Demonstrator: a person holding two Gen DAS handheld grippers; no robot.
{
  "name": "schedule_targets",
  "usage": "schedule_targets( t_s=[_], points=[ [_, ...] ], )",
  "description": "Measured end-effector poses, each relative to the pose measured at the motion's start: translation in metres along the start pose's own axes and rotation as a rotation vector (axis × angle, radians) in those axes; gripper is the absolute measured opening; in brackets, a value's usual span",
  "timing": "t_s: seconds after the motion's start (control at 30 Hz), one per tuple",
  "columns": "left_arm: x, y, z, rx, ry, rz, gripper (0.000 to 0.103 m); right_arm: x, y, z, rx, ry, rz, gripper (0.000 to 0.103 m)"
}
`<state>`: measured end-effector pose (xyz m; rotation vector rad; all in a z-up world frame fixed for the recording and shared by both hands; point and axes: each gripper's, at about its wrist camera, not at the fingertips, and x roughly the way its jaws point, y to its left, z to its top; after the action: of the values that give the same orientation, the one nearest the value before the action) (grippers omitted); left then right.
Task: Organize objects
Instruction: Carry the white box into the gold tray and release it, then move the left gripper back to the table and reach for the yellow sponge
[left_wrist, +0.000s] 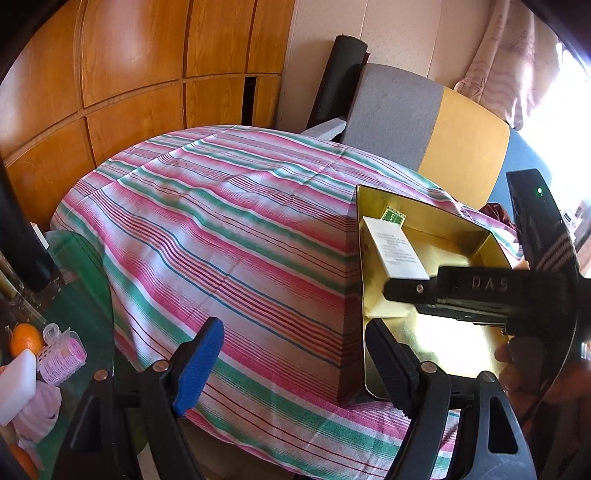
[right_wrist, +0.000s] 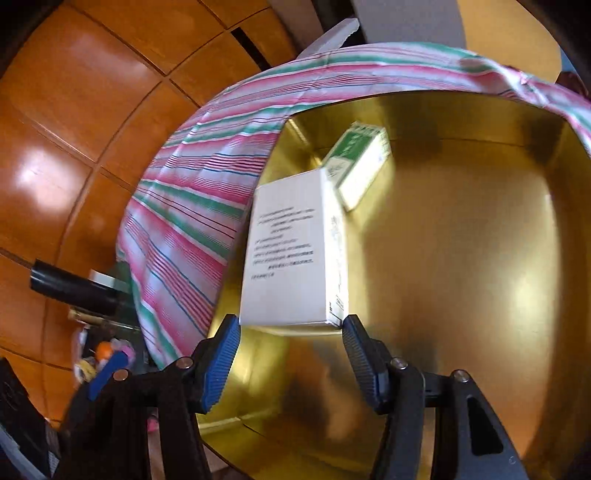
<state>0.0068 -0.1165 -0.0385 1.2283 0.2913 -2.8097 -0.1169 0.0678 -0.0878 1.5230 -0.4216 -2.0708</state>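
While the right gripper (right_wrist: 290, 360) hovered with jaws apart just behind the white box (right_wrist: 288, 251), that box lay in the gold tin (right_wrist: 480, 258), a green box (right_wrist: 360, 162) at one o'clock; the left gripper (left_wrist: 295, 365) straddled the tin's wall, unclamped.

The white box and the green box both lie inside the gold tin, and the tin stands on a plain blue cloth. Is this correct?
Not quite: the cloth is striped pink, green and white, not plain blue, as the left wrist view shows. The white box and green box do lie inside the gold tin.
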Motion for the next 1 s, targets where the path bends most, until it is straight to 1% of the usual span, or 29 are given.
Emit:
schedule_targets(
  t_s=[0.07,0.27,0.47,0.53,0.63,0.77,1.0],
  points=[
    [-0.002,-0.001,0.000,0.005,-0.008,0.002,0.080,-0.005,-0.001,-0.005,-0.004,-0.013,0.007,0.059],
    [-0.004,-0.010,-0.001,0.034,-0.016,0.011,0.081,-0.040,0.001,-0.026,-0.085,-0.087,-0.077,0.059],
    [-0.015,-0.027,0.002,0.080,-0.039,0.014,0.085,-0.080,-0.004,-0.049,-0.152,-0.208,-0.208,0.061],
    [-0.018,-0.036,0.003,0.104,-0.045,0.003,0.086,-0.094,-0.011,-0.056,-0.152,-0.246,-0.255,0.067],
    [-0.019,-0.051,0.006,0.138,-0.041,-0.037,0.087,-0.120,-0.029,-0.068,-0.138,-0.301,-0.315,0.070],
    [-0.019,-0.080,0.010,0.195,-0.036,-0.108,0.087,-0.156,-0.062,-0.083,-0.066,-0.359,-0.378,0.073],
    [-0.021,-0.138,0.019,0.300,-0.027,-0.227,0.087,-0.212,-0.127,-0.107,0.049,-0.401,-0.498,0.073]
  ],
)
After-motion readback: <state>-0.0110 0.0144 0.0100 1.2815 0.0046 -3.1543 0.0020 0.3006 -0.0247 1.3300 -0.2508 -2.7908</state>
